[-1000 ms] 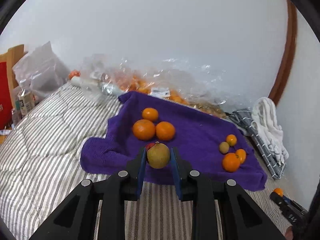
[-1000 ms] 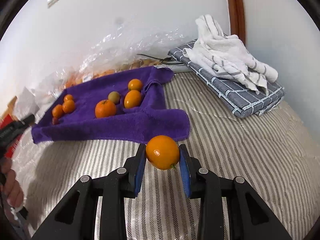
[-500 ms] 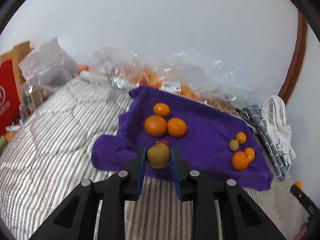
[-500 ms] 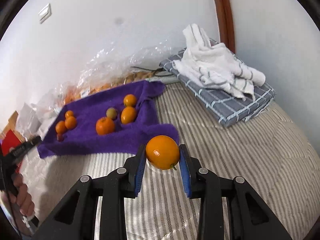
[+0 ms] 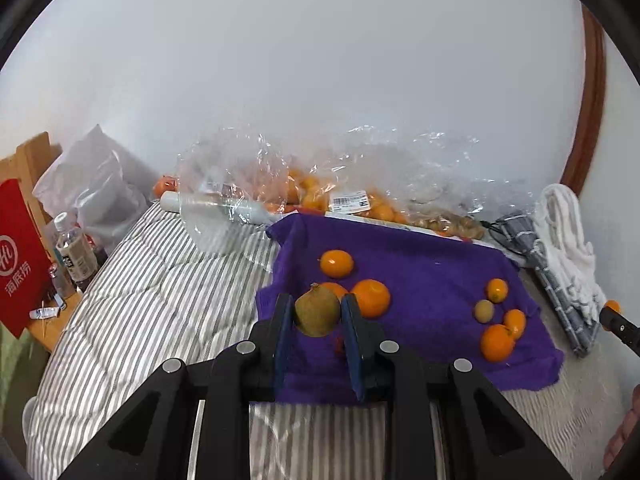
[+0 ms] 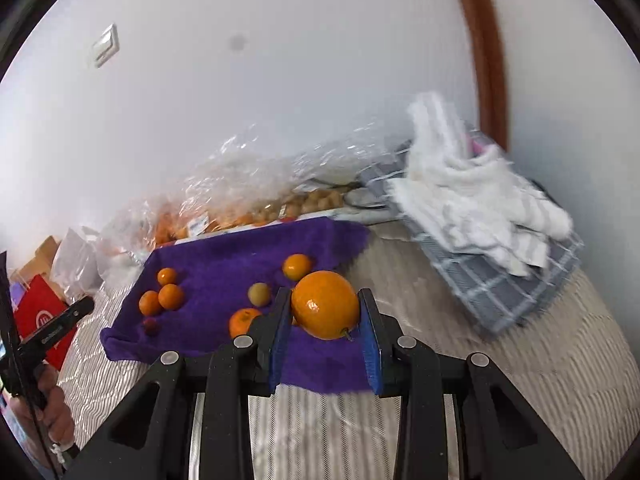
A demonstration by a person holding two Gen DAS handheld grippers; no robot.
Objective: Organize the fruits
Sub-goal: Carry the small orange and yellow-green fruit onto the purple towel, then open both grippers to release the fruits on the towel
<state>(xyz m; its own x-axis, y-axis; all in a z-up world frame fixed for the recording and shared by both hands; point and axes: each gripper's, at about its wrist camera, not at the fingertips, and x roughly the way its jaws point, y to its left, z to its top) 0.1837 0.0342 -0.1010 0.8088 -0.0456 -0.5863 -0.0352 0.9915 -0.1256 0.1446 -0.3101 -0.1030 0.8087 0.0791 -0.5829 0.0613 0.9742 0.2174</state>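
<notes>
My left gripper [image 5: 318, 312] is shut on a green-brown fruit [image 5: 317, 310], held above the near left part of a purple towel [image 5: 420, 268]. Behind it lie three oranges [image 5: 370, 298] in a group; a second group of small citrus and a greenish fruit [image 5: 498, 320] lies at the towel's right. My right gripper [image 6: 325, 312] is shut on a large orange [image 6: 325, 310], held over the towel's [image 6: 224, 272] near right edge. In the right wrist view the left group of oranges [image 6: 170, 297] and a small red fruit [image 6: 150, 325] lie on the towel's left.
Clear plastic bags of oranges [image 5: 320, 196] line the wall behind the towel. Folded grey and white cloths [image 6: 480, 216] sit at the right. A red bag [image 5: 20, 260] and bottles [image 5: 74, 254] stand left of the striped bed [image 5: 140, 292]. A hand [image 6: 52, 404] holds the left gripper.
Both grippers have risen and moved forward toward the purple towel, each keeping its fruit. The towel now lies under and just beyond both sets of fingers.
</notes>
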